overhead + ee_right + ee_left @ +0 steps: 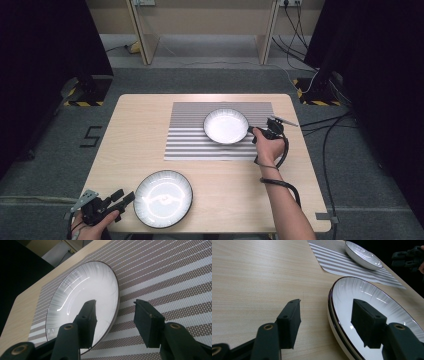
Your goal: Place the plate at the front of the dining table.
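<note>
On striped mat [200,140]: small plate [226,126], unmarked, rim btwn released right gripper [256,131]; left gripper [125,197] released.

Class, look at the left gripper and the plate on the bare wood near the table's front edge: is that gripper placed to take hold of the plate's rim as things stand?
Probably yes. The left gripper is open, its jaws straddling the rim of the near plate, and nothing lies between them.
</note>
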`<state>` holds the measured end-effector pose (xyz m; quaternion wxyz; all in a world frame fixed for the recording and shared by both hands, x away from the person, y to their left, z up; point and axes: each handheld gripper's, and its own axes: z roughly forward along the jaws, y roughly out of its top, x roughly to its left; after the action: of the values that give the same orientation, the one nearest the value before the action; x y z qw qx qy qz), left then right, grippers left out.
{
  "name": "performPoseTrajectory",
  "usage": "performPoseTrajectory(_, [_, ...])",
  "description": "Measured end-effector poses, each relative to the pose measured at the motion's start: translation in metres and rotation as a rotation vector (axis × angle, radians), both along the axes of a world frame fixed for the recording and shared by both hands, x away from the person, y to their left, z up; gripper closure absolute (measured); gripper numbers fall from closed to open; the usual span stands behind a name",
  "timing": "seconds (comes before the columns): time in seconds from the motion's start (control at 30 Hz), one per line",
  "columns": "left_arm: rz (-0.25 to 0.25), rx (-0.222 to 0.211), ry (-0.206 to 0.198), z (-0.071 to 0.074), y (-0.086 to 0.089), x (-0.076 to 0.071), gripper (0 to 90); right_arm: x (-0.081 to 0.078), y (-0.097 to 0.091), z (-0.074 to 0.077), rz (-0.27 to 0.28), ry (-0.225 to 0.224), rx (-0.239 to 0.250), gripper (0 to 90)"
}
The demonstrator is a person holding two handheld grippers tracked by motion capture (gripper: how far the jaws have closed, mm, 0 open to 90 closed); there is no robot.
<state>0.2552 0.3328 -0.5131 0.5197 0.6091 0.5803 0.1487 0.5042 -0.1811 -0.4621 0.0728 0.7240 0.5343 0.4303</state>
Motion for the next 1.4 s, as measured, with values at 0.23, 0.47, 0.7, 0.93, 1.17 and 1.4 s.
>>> performPoseTrajectory(0.23, [-0.001,0.001,0.002,0.000,0.000,0.000,40.5,-0.009,-0.006,0.001,0.002,-0.011,-0.001,52.1])
performPoseTrajectory(0.47, [-0.001,0.003,0.001,0.000,-0.001,0.000,40.5,-0.017,-0.011,-0.001,0.002,-0.013,0.013,52.0])
performPoseTrajectory(0.7, [0.000,0.004,0.001,0.000,0.000,0.000,40.4,-0.024,-0.016,-0.003,0.000,-0.010,0.020,52.0])
performPoseTrajectory(0.93, [0.000,0.004,0.001,0.000,-0.001,0.000,40.5,-0.032,-0.020,-0.003,0.006,-0.015,0.016,51.8])
performPoseTrajectory(1.17, [0.003,0.004,0.001,0.000,0.000,0.000,40.5,-0.040,-0.023,-0.004,0.007,-0.023,0.015,51.8])
performPoseTrajectory(1.4, [0.003,0.003,0.001,0.000,-0.001,0.000,40.5,-0.047,-0.026,-0.003,0.008,-0.028,0.016,51.8])
